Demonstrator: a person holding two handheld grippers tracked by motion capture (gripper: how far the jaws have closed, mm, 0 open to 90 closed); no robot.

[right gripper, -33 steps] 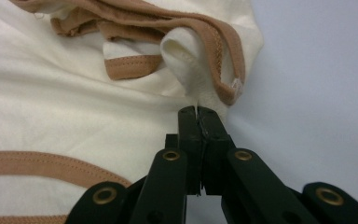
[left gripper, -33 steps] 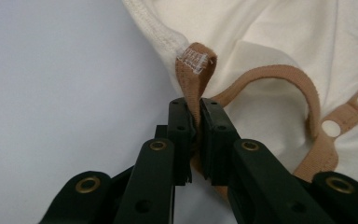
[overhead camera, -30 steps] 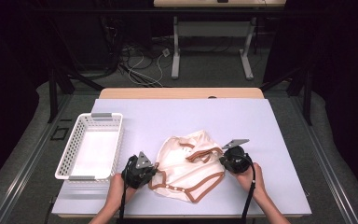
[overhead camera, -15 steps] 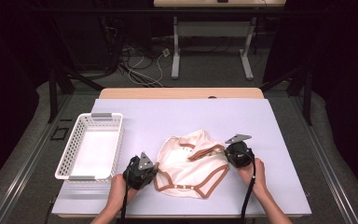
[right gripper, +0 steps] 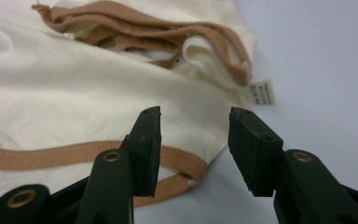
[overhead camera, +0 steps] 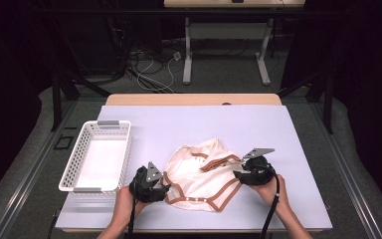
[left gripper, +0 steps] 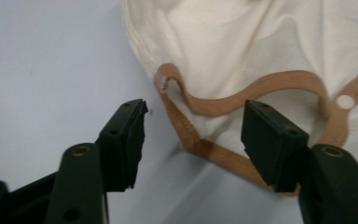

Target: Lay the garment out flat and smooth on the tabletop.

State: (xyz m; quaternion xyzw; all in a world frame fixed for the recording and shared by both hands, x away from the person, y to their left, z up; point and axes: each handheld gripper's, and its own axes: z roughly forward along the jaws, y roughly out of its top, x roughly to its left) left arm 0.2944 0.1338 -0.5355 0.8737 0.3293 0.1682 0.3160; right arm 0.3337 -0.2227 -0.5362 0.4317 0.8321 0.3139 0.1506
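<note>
A cream baby bodysuit with tan trim lies spread on the pale table mat. My left gripper sits at its left lower edge; its jaws have just been opening. In the left gripper view the tan-edged corner lies on the mat between the parted jaws, untouched. My right gripper is at the garment's right side; its jaws have also just been opening. In the right gripper view they stand apart above the tan hem and grip nothing.
A white plastic basket stands on the mat's left side, close to my left hand. A small label sticks out of the garment. Desk legs and cables lie on the floor beyond the table.
The garment was pulled flatter and wider across the mat. Both grippers then let go of its edges and now stand open.
</note>
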